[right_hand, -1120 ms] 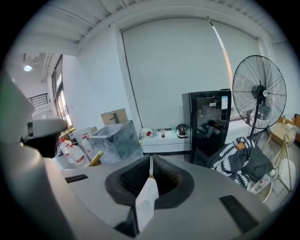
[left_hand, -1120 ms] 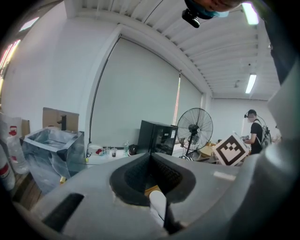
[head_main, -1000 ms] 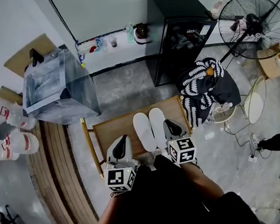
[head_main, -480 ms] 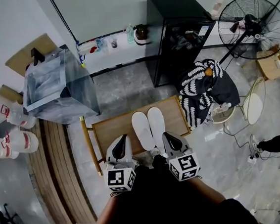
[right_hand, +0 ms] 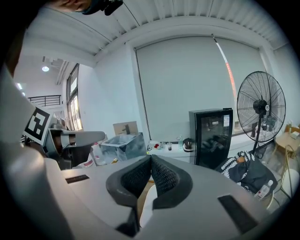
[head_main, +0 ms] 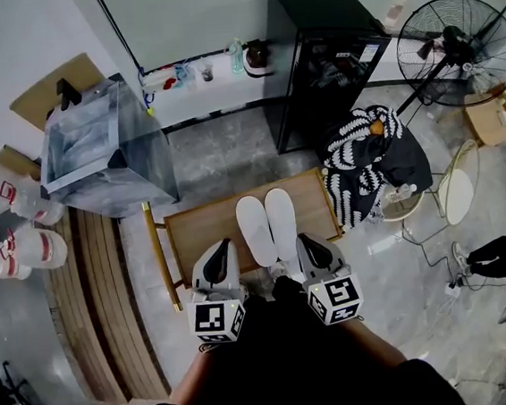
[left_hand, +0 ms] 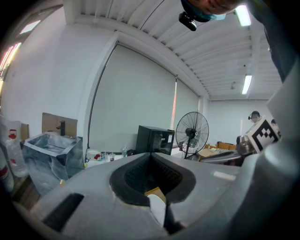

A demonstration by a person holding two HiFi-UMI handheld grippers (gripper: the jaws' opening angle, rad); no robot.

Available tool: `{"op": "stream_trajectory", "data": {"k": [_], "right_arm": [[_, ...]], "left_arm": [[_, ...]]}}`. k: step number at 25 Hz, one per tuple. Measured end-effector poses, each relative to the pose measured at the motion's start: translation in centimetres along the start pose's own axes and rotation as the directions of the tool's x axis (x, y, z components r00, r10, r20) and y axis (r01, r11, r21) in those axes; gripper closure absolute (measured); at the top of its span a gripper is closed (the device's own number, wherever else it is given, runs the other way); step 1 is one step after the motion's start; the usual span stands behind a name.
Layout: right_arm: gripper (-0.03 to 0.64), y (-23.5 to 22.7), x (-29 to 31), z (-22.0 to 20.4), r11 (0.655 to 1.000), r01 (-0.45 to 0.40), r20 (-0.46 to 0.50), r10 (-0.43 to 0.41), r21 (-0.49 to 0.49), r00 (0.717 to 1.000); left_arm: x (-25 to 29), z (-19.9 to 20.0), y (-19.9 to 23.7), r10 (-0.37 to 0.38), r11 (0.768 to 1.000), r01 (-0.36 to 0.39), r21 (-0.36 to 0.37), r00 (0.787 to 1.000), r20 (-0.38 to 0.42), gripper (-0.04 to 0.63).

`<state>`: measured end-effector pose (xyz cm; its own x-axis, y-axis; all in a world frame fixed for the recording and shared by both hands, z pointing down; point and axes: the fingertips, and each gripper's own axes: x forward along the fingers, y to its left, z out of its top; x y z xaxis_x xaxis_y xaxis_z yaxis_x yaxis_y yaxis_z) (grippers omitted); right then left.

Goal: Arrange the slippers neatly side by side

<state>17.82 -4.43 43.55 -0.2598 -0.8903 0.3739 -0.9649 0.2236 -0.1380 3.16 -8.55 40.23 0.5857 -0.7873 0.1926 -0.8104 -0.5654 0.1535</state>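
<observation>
The two white slippers lie on the wooden surface [head_main: 202, 234], right of its middle, toes pointing to its far edge. The left slipper [head_main: 255, 230] and the right slipper [head_main: 282, 222] run parallel and touch along their inner sides. The heels look close to level, though the left one may sit a shade nearer the surface's near edge; it is hard to be sure from above.

Both tools hang at the surface's near edge, one on each side of the heels. The left tool [head_main: 224, 245] has its jaws together with nothing between the pads. The right tool [head_main: 303, 238] is closed the same way, also empty. In each gripper view the tips meet, and a sliver of white shows beneath them, not between them.

The pair already reads as arranged, so the step in hand is probably a last check and a clean retreat. To do it well, keep both tools closed and draw them straight back from the near edge, clear of the heels. If the left heel does need evening up, a light push with the closed tip should do — no fresh grasp, which could skew the pair.
</observation>
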Motion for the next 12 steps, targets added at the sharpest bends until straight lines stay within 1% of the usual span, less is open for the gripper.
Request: {"op": "stream_trajectory", "data": {"k": [12], "right_arm": [[0.604,0.86,0.45,0.02,1.000,-0.014,0.005,0.014,-0.009,1.000]], "left_arm": [[-0.35,0.03,0.89,0.009,1.000,-0.009,-0.003,1.000,0.007,0.580]]}}
